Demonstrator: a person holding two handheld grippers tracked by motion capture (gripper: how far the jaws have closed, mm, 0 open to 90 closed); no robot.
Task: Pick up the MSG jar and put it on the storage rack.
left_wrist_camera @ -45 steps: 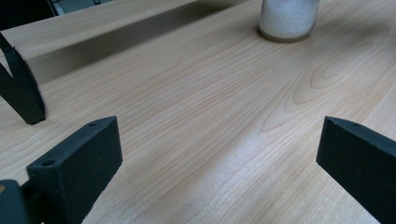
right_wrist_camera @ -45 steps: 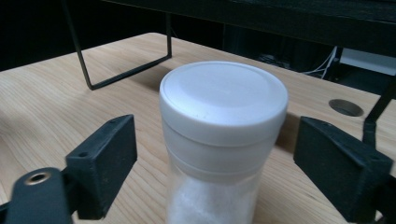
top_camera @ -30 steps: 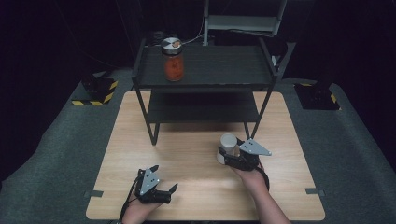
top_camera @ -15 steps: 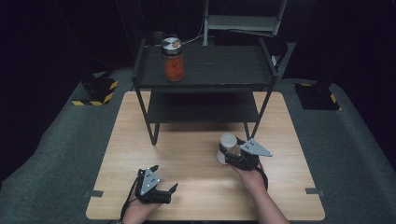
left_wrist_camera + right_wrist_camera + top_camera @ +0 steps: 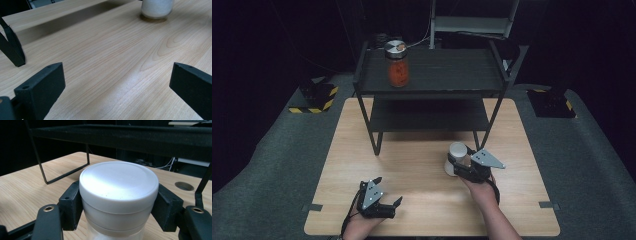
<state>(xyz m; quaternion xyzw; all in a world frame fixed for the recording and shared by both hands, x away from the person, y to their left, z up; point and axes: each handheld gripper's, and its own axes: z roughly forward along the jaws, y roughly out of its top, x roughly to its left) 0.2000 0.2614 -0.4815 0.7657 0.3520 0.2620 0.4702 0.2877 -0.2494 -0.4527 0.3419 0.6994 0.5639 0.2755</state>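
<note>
One gripper (image 5: 117, 220) apparently around white-lidded jar (image 5: 118, 195)

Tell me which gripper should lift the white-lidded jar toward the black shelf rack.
Right. The right gripper already has its jaws around the white-lidded clear jar, just in front of the black metal shelf rack. The left gripper is open over bare wooden table, farther from both.

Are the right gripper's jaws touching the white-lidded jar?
Touching. In the right gripper view, both black jaws of the right gripper press flush against the sides of the white-lidded jar, just under the lid, with no gap on either side.
</note>
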